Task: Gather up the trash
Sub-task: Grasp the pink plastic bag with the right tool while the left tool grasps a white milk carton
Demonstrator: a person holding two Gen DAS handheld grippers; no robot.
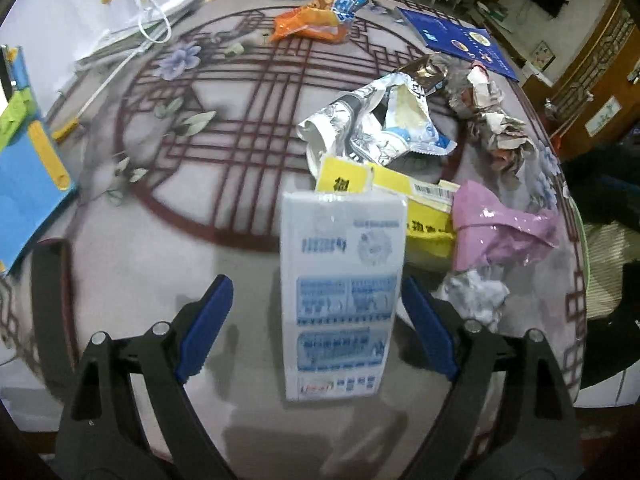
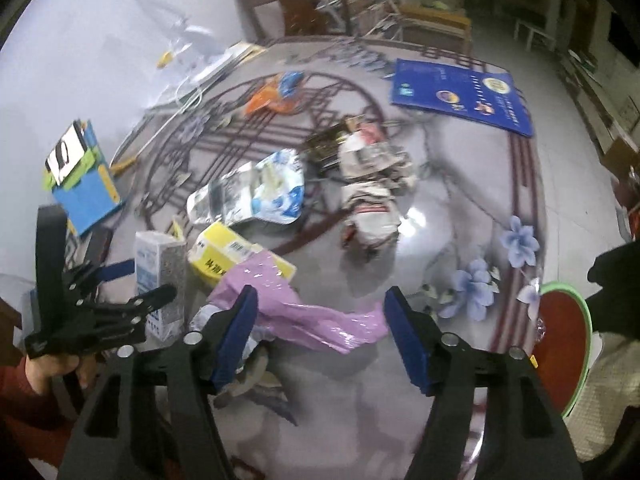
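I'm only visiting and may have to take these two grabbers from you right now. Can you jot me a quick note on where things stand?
Left gripper: open, straddling the white carton, not yet gripping it.
Right gripper: open over the pink bag, not gripping.
Trash sits bunched on the table: yellow box behind the carton, silver wrapper, crumpled paper, orange wrapper farther off.
Done: nothing visibly collected; no bin in view.
Left: grip carton and bag, then the rest.

Patterned table [image 1: 168, 240] strewn with wrappers [image 1: 372, 120]
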